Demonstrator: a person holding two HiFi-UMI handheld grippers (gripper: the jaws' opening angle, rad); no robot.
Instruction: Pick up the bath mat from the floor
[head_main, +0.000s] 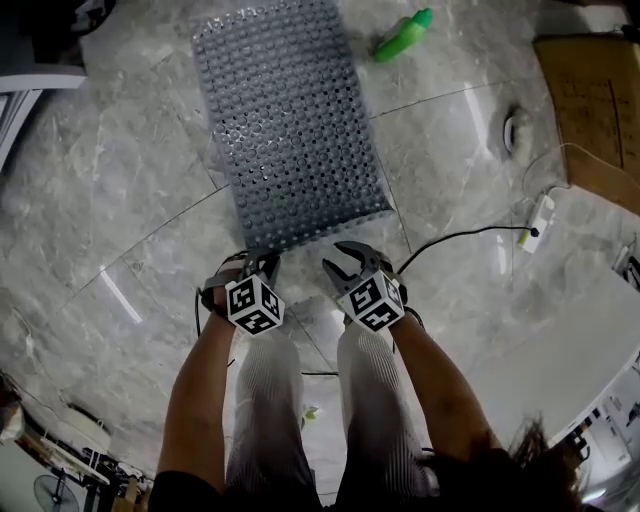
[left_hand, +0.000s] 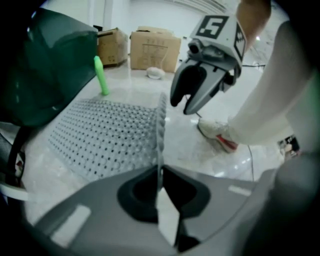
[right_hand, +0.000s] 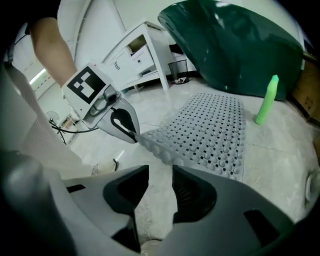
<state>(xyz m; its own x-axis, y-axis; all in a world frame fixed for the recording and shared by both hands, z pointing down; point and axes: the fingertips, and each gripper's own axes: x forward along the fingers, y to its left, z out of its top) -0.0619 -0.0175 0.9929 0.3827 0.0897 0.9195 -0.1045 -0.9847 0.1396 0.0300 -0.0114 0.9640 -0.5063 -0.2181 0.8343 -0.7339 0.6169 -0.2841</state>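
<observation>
Bath mat (head_main: 290, 120): grey, rectangular, flexible sheet, pierced all over by rows of small round holes and covered in raised round studs. Most of it is lying flat on the floor (head_main: 130, 220), which is polished grey marble-look tile with pale veins and thin joints. The near edge of the mat is being lifted and curled upward at one corner.

Left gripper (head_main: 260, 262): jaws are closed to a narrow slit, and the thin near edge of the mat is being pinched between the pads.

Right gripper (head_main: 336, 256): jaws are being held apart, with only bare floor seen between them. It is being held just beside the same near edge, not touching it.

Surroundings: a green plastic bottle (head_main: 403, 36) is standing beyond the far corner of the mat. A glossy dark green rounded body (right_hand: 235, 45) is looming behind the mat. Flat brown cardboard (head_main: 590, 100) is lying to the right. A black cable (head_main: 460, 235) is running across the tiles to a white plug (head_main: 541, 215). A white cabinet (right_hand: 142, 52) is standing further back. The person's shoe (left_hand: 220, 136) is planted near the mat's edge.
</observation>
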